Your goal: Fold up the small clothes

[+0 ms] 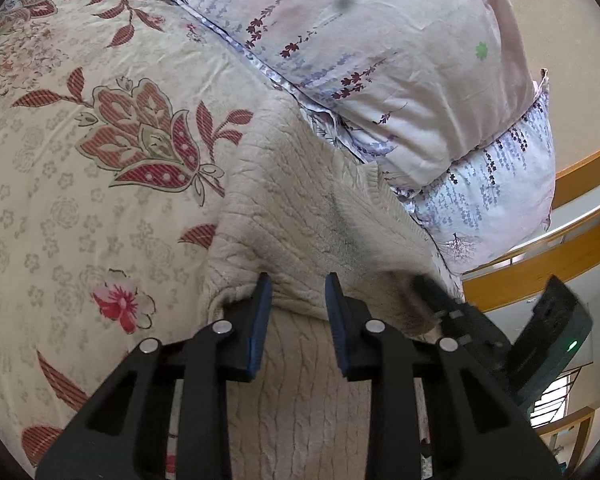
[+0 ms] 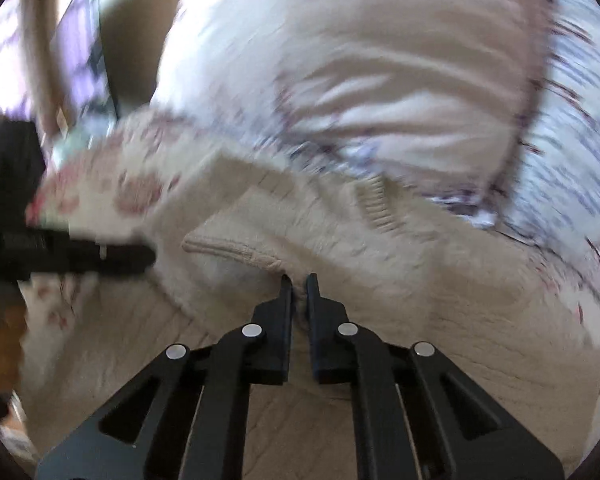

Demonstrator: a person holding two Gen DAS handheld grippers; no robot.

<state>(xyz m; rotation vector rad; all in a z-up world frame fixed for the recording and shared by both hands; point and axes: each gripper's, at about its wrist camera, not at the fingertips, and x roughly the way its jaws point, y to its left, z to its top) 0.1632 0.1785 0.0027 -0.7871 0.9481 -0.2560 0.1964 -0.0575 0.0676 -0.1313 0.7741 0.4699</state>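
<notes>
Mid-fold: cream knit sweater [image 1: 300,216] on bedspread [image 1: 80,200].
Right gripper [image 2: 299,278] pinches an edge fold, nearly closed. Left gripper [image 1: 299,284] half open, empty, sweater edge between tips. Next, likely: left clamps.

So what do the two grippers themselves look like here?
Both are matte black linkage frames with cut-out arms and round silver pivot pins. The left gripper has blue finger pads; the right gripper looks all black. No cables or sleeves visible.
</notes>
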